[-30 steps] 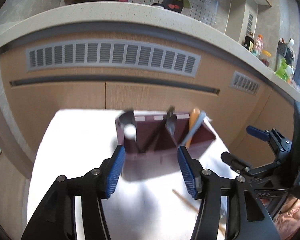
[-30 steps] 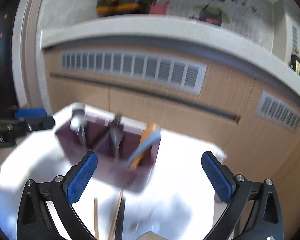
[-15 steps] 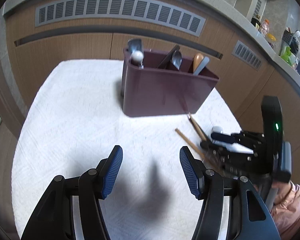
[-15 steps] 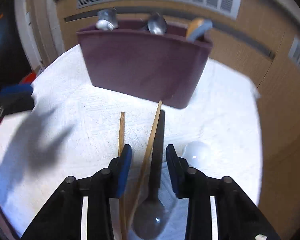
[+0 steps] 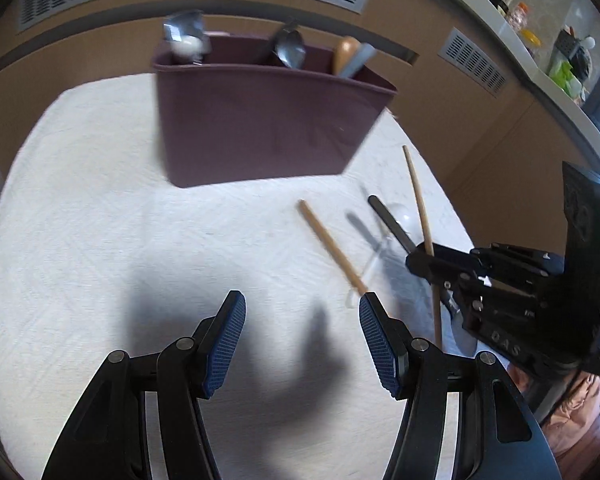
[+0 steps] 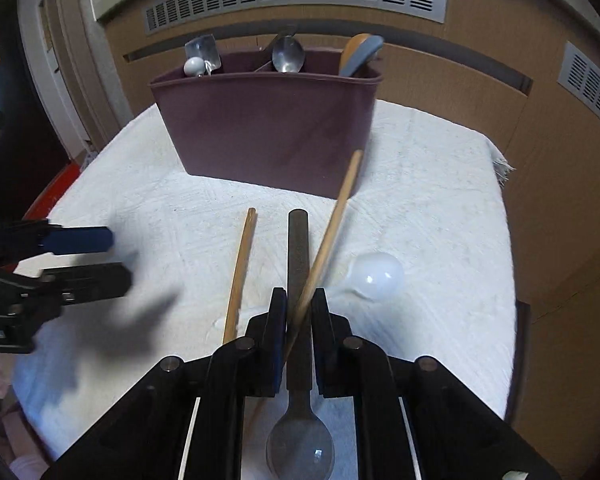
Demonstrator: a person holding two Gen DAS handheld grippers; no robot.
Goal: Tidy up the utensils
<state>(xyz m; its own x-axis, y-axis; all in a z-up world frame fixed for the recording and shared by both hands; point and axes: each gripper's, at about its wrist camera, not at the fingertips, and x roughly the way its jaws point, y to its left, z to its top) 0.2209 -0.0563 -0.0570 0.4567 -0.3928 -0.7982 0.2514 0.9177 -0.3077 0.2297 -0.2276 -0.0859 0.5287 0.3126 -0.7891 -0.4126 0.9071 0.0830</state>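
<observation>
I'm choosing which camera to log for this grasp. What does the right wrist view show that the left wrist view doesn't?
Only the right wrist view shows the dark spoon's bowl under the right gripper, whose pads are shut on the raised chopstick, plus a clear white ladle bowl. Only the left wrist view shows the left gripper open and empty, and countertop bottles. Both show the maroon utensil caddy, the flat chopstick and the white tablecloth.
</observation>
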